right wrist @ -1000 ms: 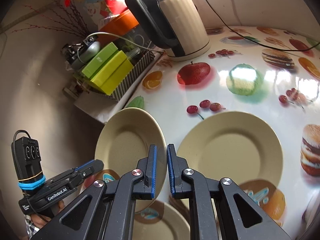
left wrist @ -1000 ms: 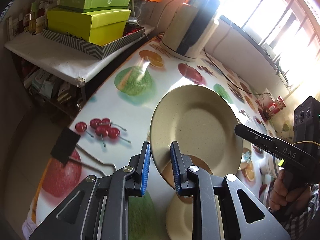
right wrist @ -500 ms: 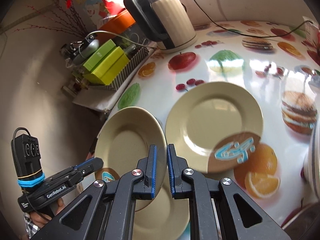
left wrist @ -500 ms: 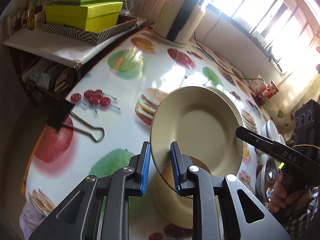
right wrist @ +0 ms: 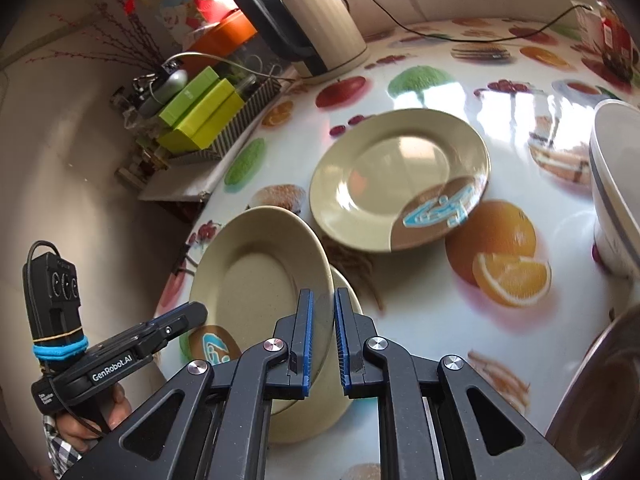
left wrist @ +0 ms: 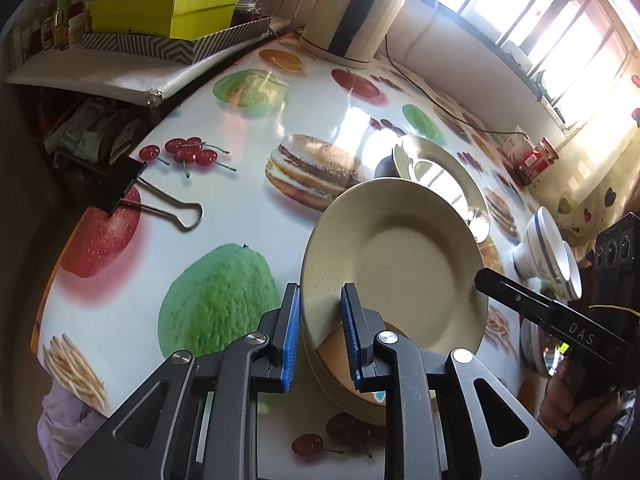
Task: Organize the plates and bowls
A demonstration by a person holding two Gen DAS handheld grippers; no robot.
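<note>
Showing only leftward: binder clip (left wrist: 132, 192)

Two black plastic grippers are seen, the left gripper (left wrist: 317, 334) and the right gripper (right wrist: 321, 336), each with blue ribbed pads and silver pivot screws. At lower left of the right-wrist view, white "GenRobot.AI" lettering and a blue band are shown; "DAS" is printed at right of the left-wrist view. Checked sleeves (right wrist: 60, 446) are worn.
</note>
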